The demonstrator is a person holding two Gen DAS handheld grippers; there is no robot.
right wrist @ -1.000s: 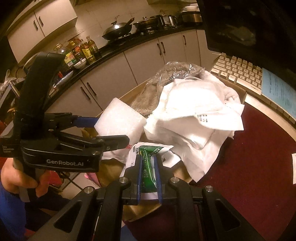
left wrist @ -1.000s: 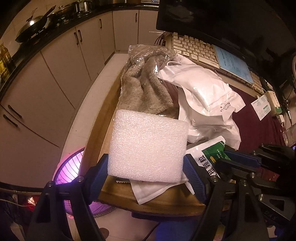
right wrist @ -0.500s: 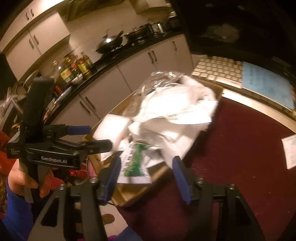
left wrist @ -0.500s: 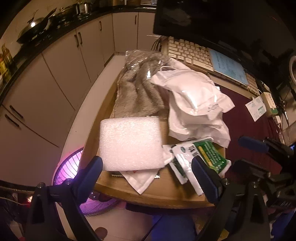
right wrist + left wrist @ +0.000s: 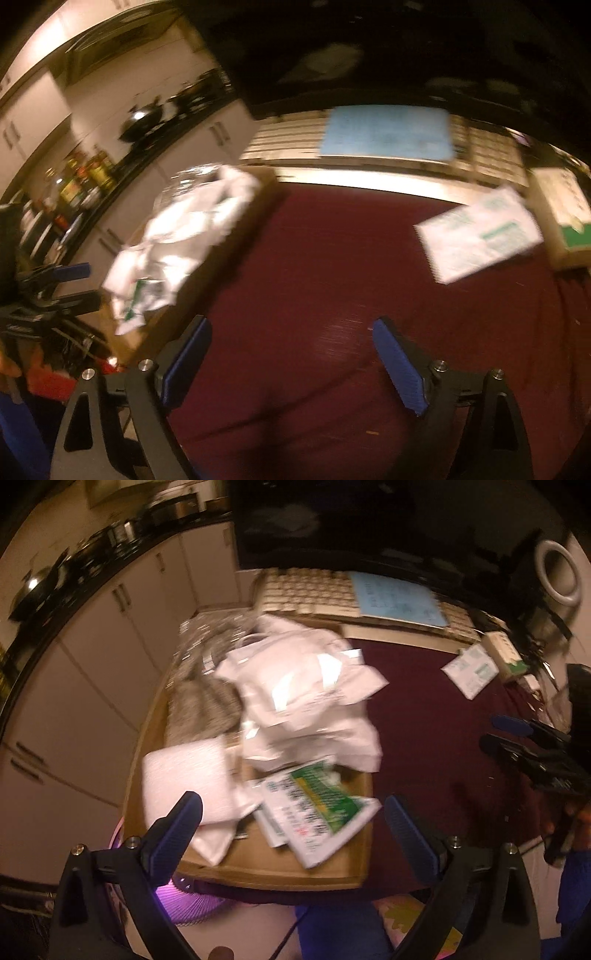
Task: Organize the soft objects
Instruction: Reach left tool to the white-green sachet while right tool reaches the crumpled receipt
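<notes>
With both the left gripper (image 5: 291,812) and right gripper (image 5: 291,354) spread apart and empty, the green-and-white packet (image 5: 317,808) lies loose at the cardboard tray's (image 5: 258,864) near edge and could slide off if nudged.

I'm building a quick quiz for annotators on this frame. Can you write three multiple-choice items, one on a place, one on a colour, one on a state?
1. Where does the green-and-white packet lie?
A. in the cardboard tray
B. on the keyboard
C. on the floor

2. What colour is the cloth under the right gripper?
A. blue
B. dark red
C. grey

3. How is the left gripper?
A. shut on the foam pad
B. shut on the packet
C. open, holding nothing

Answers:
1 A: it rests at the tray's near end, beside the white foam pad.
2 B: maroon fabric fills the right wrist view.
3 C: both blue fingers stand wide apart above the tray.
</notes>
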